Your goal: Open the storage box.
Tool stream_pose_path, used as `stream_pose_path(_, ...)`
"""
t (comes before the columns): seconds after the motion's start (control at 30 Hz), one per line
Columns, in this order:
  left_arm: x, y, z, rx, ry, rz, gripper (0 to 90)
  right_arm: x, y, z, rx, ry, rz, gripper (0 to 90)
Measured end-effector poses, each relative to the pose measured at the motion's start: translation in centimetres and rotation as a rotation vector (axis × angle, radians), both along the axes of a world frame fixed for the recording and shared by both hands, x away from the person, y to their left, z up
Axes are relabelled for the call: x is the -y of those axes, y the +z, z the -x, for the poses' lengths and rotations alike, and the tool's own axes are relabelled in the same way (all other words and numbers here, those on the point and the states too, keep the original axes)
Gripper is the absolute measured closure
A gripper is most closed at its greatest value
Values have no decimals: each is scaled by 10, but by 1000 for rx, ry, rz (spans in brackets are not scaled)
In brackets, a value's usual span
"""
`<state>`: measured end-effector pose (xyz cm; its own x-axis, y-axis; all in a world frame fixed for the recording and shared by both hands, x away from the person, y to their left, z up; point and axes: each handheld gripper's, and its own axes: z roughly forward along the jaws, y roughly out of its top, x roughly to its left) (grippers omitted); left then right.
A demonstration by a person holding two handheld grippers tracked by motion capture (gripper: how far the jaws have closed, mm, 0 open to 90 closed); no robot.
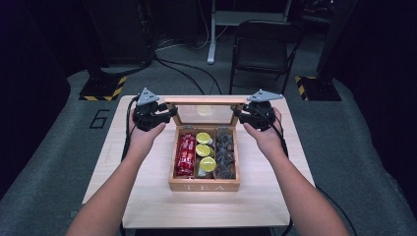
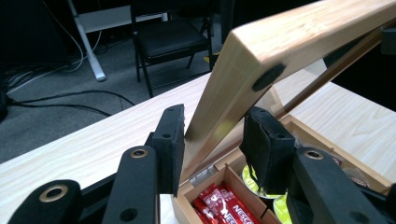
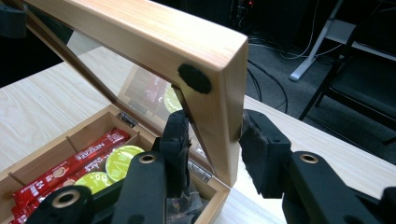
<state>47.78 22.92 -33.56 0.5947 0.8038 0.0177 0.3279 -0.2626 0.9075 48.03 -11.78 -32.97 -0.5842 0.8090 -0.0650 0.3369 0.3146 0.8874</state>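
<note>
High view: pale wooden tabletop [image 1: 147, 196] on grey carpeted floor [image 1: 49, 162], dark room, black folding chair [image 1: 263, 46] behind.
Left gripper [image 1: 156, 117]: jaws clamped on the left side rail of the glass-paned wooden lid [image 1: 206, 102].
Wooden tea box [image 1: 204, 186]: mid-tabletop, lid raised; red sachets [image 1: 185, 155], yellow-green capsules [image 1: 205, 151], dark packets [image 1: 225, 152].
Right gripper [image 1: 247, 116]: jaws closed on the lid's right rail.

A pale wooden table [image 1: 147, 196] stands on grey floor. One wooden tea box [image 1: 204, 186] sits at its centre, lid hinged toward twelve o'clock.
</note>
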Motion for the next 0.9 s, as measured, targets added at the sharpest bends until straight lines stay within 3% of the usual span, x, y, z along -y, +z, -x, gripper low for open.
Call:
stream_pose_path(0.7,-1,3,-6,-23,8,9,619,-1,3,-5,-5,-8,2,620)
stream_pose_path(0.9,-1,4,-10,-28,20,23,620,0,4,-7,2,-16,0,585)
